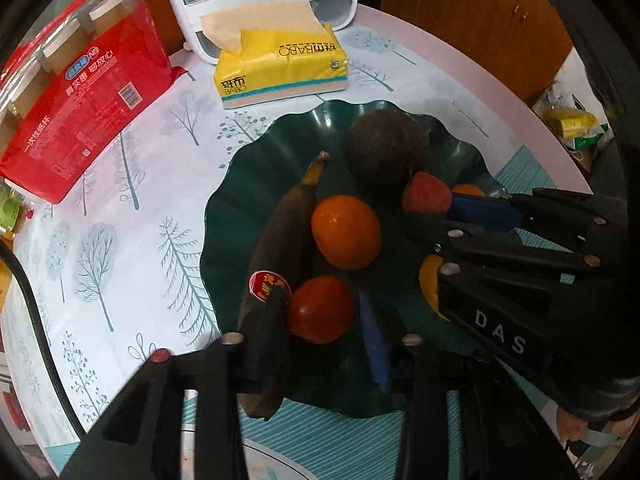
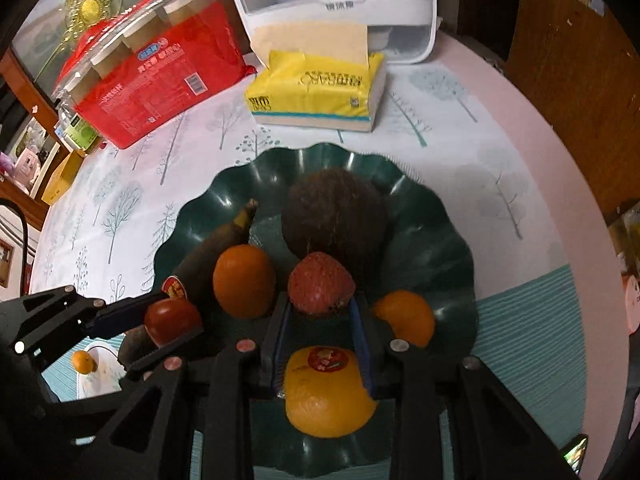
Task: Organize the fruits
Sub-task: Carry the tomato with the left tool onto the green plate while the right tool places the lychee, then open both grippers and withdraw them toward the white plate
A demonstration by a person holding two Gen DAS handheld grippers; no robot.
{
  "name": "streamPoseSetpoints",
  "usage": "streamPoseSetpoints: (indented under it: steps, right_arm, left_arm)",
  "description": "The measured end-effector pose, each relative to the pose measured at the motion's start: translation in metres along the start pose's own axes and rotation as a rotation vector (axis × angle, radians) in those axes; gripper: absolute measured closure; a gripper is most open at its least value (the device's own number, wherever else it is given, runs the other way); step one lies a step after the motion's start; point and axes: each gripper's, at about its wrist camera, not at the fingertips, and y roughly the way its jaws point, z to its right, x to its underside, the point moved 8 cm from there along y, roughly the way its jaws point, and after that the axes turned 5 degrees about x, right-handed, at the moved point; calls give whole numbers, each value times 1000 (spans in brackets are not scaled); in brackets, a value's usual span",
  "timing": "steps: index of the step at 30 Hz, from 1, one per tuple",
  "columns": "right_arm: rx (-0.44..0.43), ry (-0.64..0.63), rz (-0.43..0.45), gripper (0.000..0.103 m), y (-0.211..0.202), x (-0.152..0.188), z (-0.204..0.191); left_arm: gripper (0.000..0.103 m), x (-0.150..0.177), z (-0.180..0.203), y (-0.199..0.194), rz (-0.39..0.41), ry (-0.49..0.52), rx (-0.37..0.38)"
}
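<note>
Your left gripper is clamped on the red fruit low in the green plate, your right gripper pinches the strawberry mid-frame, so set both down gently, clear of the orange.

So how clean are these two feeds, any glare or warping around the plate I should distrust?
Left wrist view: heavy fisheye bending at the edges, black corners, white glare streaks on the green plate; the centre is sharp. Right wrist view: same warping, glare streaks on the plate rim, shine on the red cup pack; the strawberry is slightly soft.
</note>
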Motion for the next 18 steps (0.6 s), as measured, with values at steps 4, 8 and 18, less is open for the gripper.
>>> streamPoseSetpoints:
  steps: [4,8,18]
  right_arm:
    - [-14,24,0,66,0,1,1]
    - [-11,24,16,62,-8,1,1]
    - [-3,19,32,62,-20,6,-2]
  left_arm:
    - [37,0,0,-9,39,28,-28]
    - [32,1,-2,-18,57,24,-30]
    - [30,10,-13,-39,76,-35,-31]
